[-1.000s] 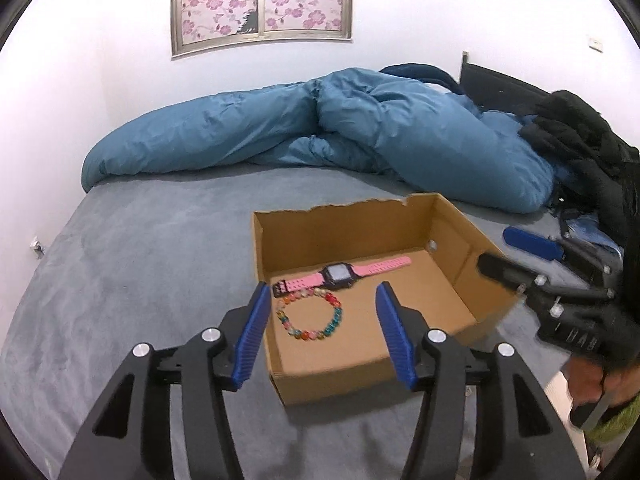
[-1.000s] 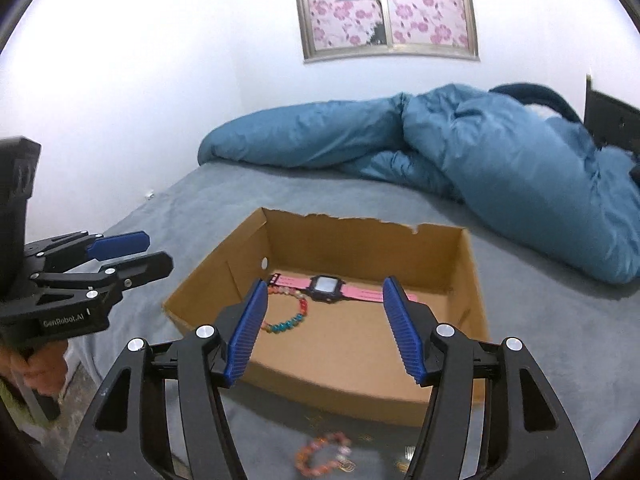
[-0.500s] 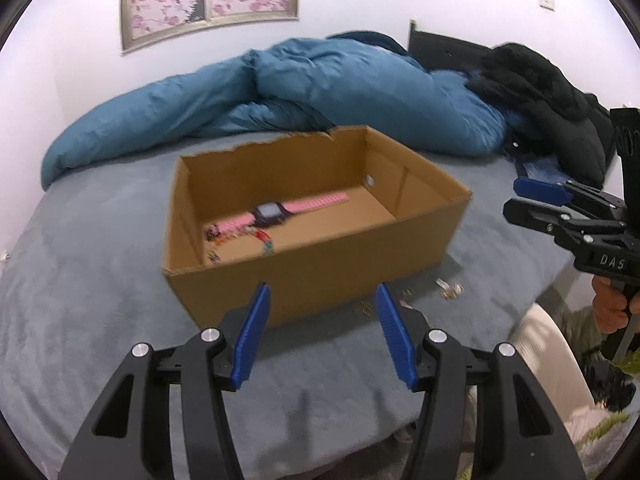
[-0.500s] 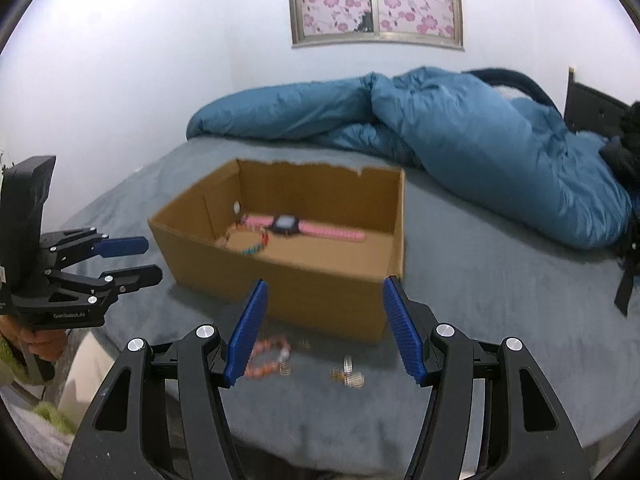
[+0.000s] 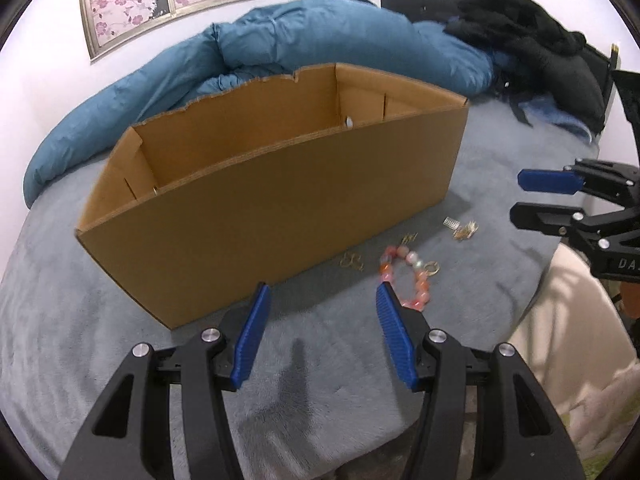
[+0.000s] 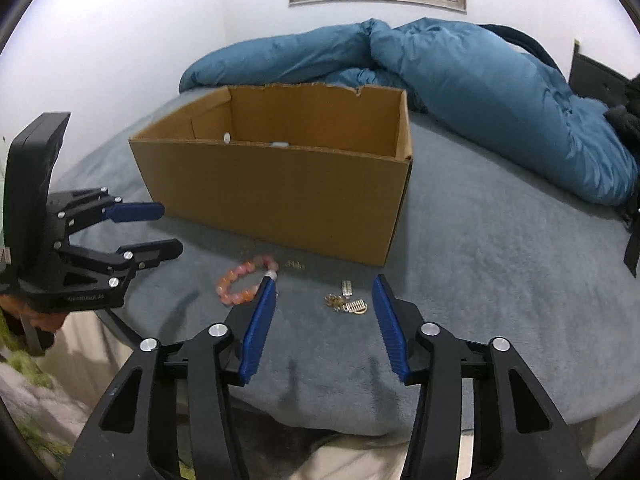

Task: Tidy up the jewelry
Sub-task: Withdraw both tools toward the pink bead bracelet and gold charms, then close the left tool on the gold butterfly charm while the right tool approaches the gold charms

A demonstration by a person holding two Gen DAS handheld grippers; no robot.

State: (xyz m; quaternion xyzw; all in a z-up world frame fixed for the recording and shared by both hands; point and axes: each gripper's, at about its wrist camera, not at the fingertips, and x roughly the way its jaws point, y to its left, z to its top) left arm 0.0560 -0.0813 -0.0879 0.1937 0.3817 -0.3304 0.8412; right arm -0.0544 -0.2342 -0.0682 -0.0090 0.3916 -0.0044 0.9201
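Both grippers, left [image 5: 320, 300] and right [image 6: 323, 292], hang spread and empty over the bed [image 6: 480, 280]. The bracelet [image 6: 240, 284] and small gold charms [image 6: 348, 302] lie on the blanket just in front of the box [image 6: 280, 192]. The tiny charms could slip from the pads or sink into the soft fabric if pinched carelessly.

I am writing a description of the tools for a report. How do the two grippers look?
Both the left gripper and the right gripper have black angular plastic frames, silver round screws, and ribbed blue fingers. White lettering marks their bodies. No cables or sleeves show.
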